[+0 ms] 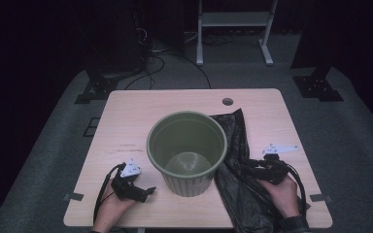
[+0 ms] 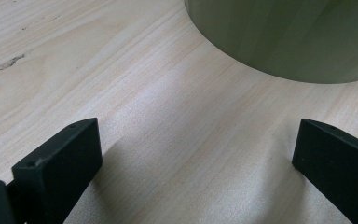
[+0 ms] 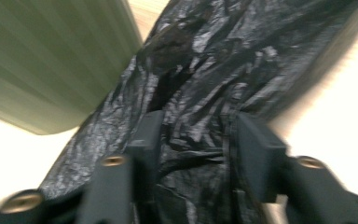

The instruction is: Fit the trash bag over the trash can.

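Observation:
An empty olive-green plastic bin (image 1: 189,182) stands upright in the middle of the light wooden table (image 1: 126,116). A crumpled black plastic bag (image 1: 235,131) lies on the table against the bin's right side and hangs over the front edge. My right gripper (image 1: 245,167) lies over the bag. In the right gripper view its jaws (image 3: 198,135) stand apart with folds of the bag (image 3: 205,60) between them, beside the bin's wall (image 3: 51,60). My left gripper (image 1: 148,191) rests near the front left of the bin, open wide (image 2: 196,158) over bare wood, with the bin's base (image 2: 284,37) just ahead.
A round cable hole (image 1: 228,101) sits near the table's far edge. A white frame stand (image 1: 233,29) and black stand feet (image 1: 94,90) (image 1: 318,87) are on the grey floor behind. The table's left half is bare wood.

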The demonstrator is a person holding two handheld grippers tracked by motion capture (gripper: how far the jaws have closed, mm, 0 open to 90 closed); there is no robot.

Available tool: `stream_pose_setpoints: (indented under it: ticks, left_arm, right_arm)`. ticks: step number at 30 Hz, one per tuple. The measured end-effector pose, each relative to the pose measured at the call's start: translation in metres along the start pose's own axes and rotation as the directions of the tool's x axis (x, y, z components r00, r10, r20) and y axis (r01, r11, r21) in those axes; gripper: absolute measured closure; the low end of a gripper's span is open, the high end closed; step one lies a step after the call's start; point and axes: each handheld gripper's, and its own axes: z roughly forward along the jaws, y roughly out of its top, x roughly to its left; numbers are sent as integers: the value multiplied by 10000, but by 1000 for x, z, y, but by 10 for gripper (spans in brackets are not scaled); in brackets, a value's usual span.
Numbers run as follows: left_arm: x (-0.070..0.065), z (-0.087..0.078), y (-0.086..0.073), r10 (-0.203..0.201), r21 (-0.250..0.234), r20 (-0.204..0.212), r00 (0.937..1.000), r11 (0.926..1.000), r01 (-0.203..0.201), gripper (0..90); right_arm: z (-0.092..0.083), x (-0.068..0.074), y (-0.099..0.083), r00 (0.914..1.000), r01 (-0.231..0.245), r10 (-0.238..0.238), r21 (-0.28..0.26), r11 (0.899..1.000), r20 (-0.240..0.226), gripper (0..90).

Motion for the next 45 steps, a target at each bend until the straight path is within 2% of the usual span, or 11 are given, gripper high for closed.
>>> stream_pose_setpoints:
  ticks: [4,13,22,24,27,29,31,37,40,45]
  left_arm:
    - [0,0,0,1,1,-1,10000,10000,-1,0]
    - [0,0,0,1,-1,-2,10000,10000,-1,0]
    - [0,0,0,2,2,-2,10000,10000,-2,0]
    - [0,0,0,1,0,-1,10000,10000,-1,0]
    - [0,0,0,-7,1,4,10000,10000,7,0]
    - [0,0,0,-7,1,1,10000,10000,7,0]
    - [0,0,0,-9,1,1,10000,10000,9,0]
    - [0,0,0,-7,0,0,10000,10000,7,0]
    - [0,0,0,-6,1,1,10000,10000,6,0]
    - [0,0,0,-4,1,1,10000,10000,4,0]
  right_arm:
    - [9,6,1,9997,145,-138,340,9993,-202,357]
    - [34,30,7,9939,1007,-1042,910,9908,348,160]
    - [58,47,10,9845,1420,-1527,1187,9827,858,133]
    - [59,49,10,9811,1537,-1660,1214,9806,992,168]
    - [60,54,9,9618,2051,-2243,1295,9701,1567,271]
    - [59,55,8,9616,2044,-2230,1249,9709,1600,339]
    - [57,55,8,9630,2057,-2223,1173,9716,1525,480]
    - [51,52,6,9653,2202,-2333,1142,9687,1176,823]
    - [48,48,5,9711,2122,-2224,1127,9707,871,869]
    - [43,49,5,9712,2250,-2318,1093,9682,543,878]
